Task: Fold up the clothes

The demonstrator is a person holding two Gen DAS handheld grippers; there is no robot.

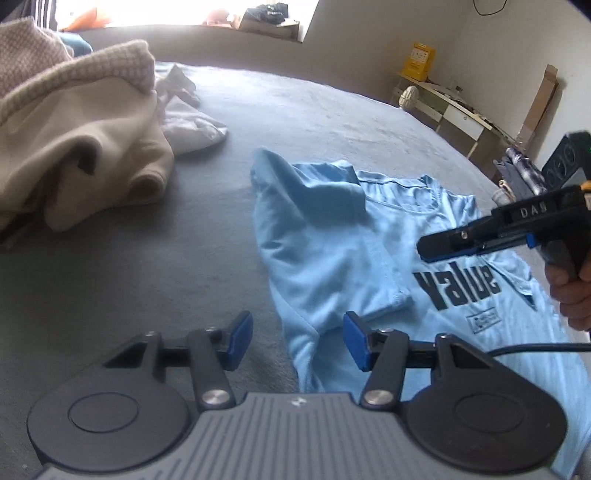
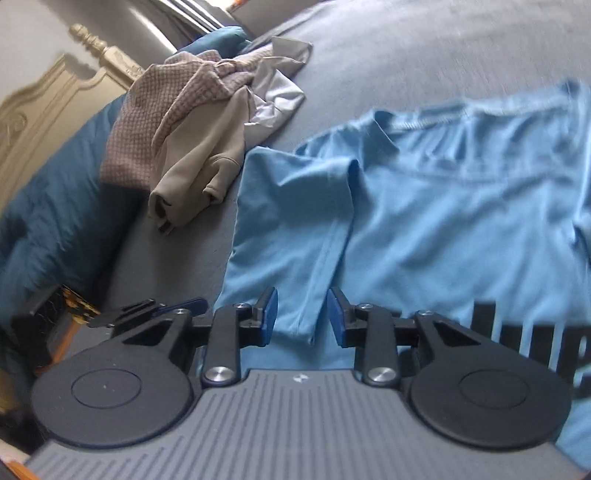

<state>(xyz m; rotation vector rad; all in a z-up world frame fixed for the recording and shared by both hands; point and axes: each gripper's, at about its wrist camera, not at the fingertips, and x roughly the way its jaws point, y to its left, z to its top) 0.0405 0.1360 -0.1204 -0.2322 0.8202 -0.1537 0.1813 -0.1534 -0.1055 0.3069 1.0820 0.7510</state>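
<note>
The light blue T-shirt is lying print-up on the grey bed, one sleeve folded inward. Left gripper and right gripper are hovering, jaws apart, holding nothing. Thin, floppy cotton; pinching hems and seams looks safest.

Grey-covered bed under a bright window, pale walls, cluttered white desk, carved cream headboard.
</note>
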